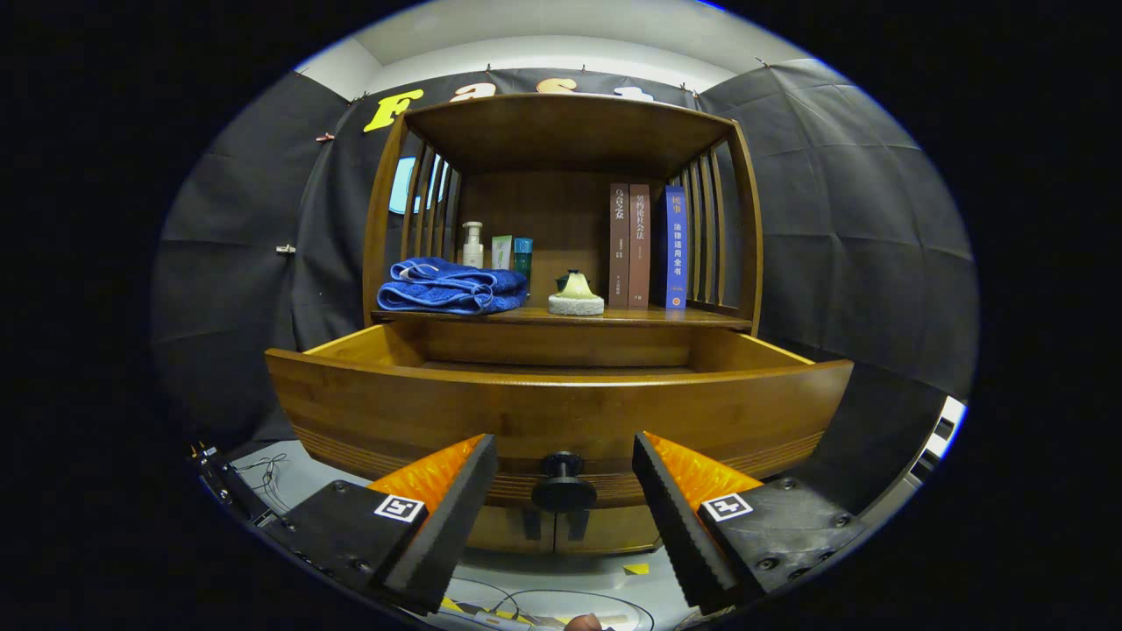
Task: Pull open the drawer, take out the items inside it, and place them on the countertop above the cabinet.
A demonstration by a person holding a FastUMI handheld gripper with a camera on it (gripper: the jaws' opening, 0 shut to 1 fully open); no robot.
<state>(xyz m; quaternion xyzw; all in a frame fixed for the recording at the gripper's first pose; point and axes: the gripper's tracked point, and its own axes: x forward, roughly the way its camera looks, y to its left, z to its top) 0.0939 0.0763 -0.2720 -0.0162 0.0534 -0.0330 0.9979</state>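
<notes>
While the wooden drawer point(561, 407) stood pulled out, the gripper point(564, 478) gaped wide around its round black knob point(563, 484), untouching.

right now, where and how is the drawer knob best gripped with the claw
Grip the round dark knob on the drawer front across its sides, coming straight on from the front. It juts out on a short stem, centred between the fingers of the open claw, which stand apart on either side of it, so closing there should probably catch it.
</notes>
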